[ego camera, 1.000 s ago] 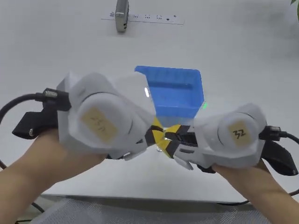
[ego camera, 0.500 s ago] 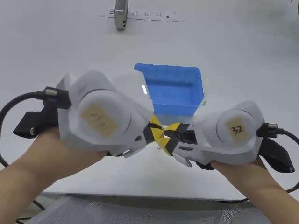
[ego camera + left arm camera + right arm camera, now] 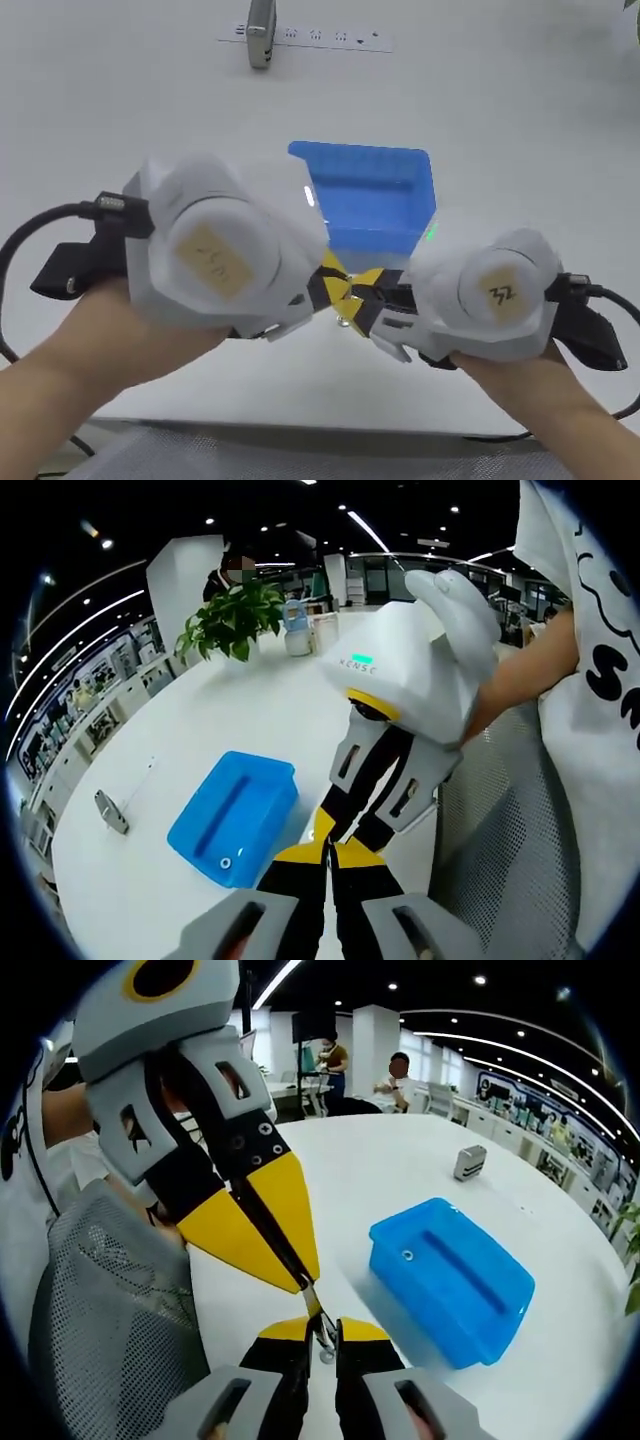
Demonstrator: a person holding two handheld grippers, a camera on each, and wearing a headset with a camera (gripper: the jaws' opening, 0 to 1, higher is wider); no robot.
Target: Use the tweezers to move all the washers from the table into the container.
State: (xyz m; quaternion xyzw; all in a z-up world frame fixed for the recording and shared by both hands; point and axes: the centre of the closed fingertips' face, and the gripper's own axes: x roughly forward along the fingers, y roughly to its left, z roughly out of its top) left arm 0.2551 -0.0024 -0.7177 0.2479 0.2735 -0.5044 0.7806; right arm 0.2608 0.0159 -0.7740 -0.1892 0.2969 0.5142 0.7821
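Since one second ago the right tool (image 3: pixel 322 1335) has rolled a little in the hand and sunk slightly, while the left tool (image 3: pixel 325 852) has kept almost its place. Both tools point inward, toward each other, with their yellow tips meeting over the near edge of the tabletop (image 3: pixel 480 120). The hands hold them from the outer sides, wrists low. I judge this is for adjusting the tweezers (image 3: pixel 316 1310) between them. The left tool is clenched, and the thin metal end comes out of its tips. The right tool is drawn to a narrow slit with that metal inside, so it seems to pinch it too. Just behind the tips stands the blue container (image 3: pixel 370 235). A small ring shows at one corner of it; if it is a washer I cannot tell. Far behind lies a power strip (image 3: pixel 300 36).
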